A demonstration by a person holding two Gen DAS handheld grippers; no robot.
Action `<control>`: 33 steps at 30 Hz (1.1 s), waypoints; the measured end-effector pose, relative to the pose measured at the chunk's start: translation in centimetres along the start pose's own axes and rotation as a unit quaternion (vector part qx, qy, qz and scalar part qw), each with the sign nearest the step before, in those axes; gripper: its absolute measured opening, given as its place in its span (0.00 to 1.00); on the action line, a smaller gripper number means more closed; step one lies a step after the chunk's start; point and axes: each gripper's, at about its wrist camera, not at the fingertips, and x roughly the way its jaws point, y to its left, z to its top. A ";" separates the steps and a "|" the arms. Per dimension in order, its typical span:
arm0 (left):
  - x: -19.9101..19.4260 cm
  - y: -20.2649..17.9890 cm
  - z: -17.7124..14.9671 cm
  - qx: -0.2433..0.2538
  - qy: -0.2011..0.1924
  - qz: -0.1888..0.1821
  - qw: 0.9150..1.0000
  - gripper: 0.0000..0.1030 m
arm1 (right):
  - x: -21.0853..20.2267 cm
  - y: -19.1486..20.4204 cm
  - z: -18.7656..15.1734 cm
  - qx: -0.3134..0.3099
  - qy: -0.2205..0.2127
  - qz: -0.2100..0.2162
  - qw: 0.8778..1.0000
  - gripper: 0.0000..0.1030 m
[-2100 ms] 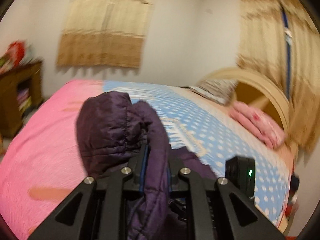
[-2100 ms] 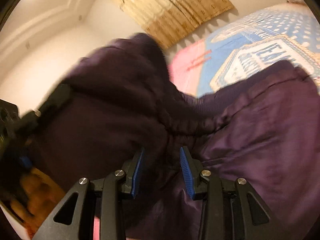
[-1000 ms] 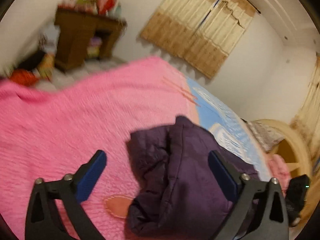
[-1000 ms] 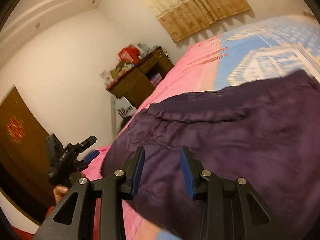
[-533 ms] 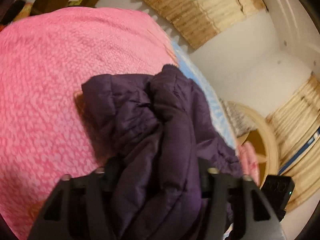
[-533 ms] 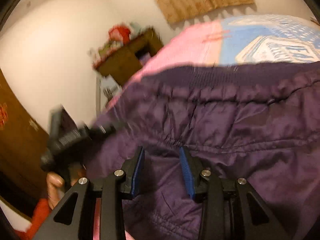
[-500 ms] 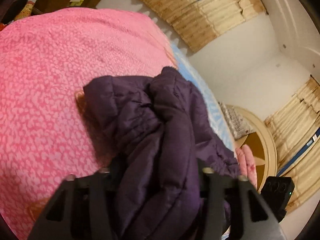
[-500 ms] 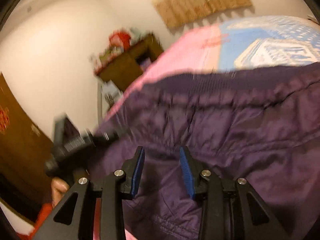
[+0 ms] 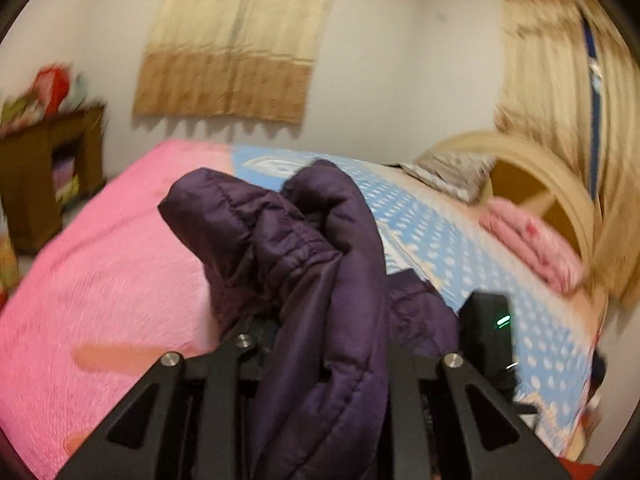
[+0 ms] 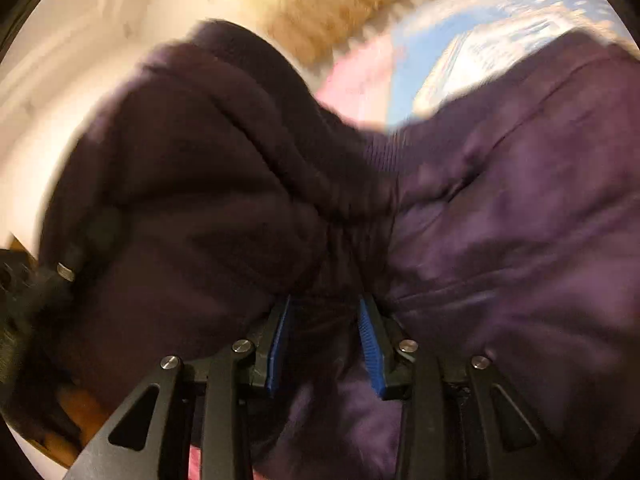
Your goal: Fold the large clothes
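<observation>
Your left hand-held gripper [image 9: 320, 344] is clamped on a thick bunch of the purple padded jacket [image 9: 304, 248]; its jaws have just been closing, and the cloth fills the gap and hides the pads. The gathered part stands lifted above the bed [image 9: 100, 264], over the seam where the pink cover meets the blue dotted sheet [image 9: 440, 240]. The rest of the jacket trails down to the right of that bunch onto the bed.

Your right hand-held gripper [image 10: 326, 340] also holds the jacket [image 10: 500, 220]: a fold sits between its blue pads [image 10: 370, 344], the jaws have just been narrowing a little, and the cloth puckers toward them.

Risks, as judged from here:
- Both grips take bulky, slippery padded cloth in a wad. The wad may creep out under the jacket's own weight.
- A bunched hold gives no clean edge, so the fold is likely to land crooked or trap a sleeve beneath.
- Both views are smeared; a swift swing could fling the loose part off the bed's near side.

The left wrist view shows the bed, the wooden shelf [image 9: 52, 168] left of it, the headboard [image 9: 532, 176] and folded pink bedding [image 9: 532, 244] at its right end. The right wrist view shows none of that clearly, yet it alone shows the broad jacket body and the pads biting.
</observation>
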 end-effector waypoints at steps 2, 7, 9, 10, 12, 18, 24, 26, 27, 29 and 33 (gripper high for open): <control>1.0 -2.0 0.1 0.027 0.008 0.008 1.000 0.21 | -4.4 -0.6 0.3 -0.006 -0.048 0.022 0.999 0.34; 3.9 -7.7 -1.6 0.110 0.033 0.042 0.993 0.21 | -12.8 -5.0 1.4 0.033 -0.120 0.021 0.992 0.35; 4.8 -10.0 -3.2 0.158 0.034 0.051 0.986 0.21 | -15.8 -7.6 1.9 0.068 -0.137 0.058 0.987 0.48; 5.0 -10.6 -3.9 0.174 0.035 0.054 0.983 0.21 | -16.6 -8.3 2.2 0.077 -0.138 0.070 0.985 0.59; 6.2 -12.5 -5.8 0.218 0.035 0.068 0.973 0.21 | -17.6 -9.2 2.8 0.090 -0.137 0.090 0.982 0.94; 5.5 -12.4 -6.8 0.238 0.014 0.070 0.969 0.21 | -14.5 -9.5 5.9 0.077 -0.053 0.114 0.989 0.94; 5.6 -12.4 -6.0 0.227 0.004 0.049 0.973 0.21 | -7.9 -9.4 6.9 0.059 0.047 0.115 0.991 0.99; 6.3 -12.9 -6.0 0.233 0.002 0.051 0.971 0.21 | -6.9 -8.2 8.1 0.019 0.067 0.102 0.992 0.99; 6.3 -12.9 -5.9 0.231 0.001 0.051 0.972 0.21 | -6.7 -7.9 8.8 0.006 0.075 0.098 0.992 0.99; 6.4 -12.9 -5.8 0.230 0.002 0.048 0.972 0.21 | -5.9 -7.6 9.0 -0.012 0.097 0.081 0.992 0.99; 6.3 -13.0 -5.8 0.245 0.024 0.046 0.968 0.31 | -4.3 -8.7 8.7 -0.010 0.107 0.020 0.994 0.74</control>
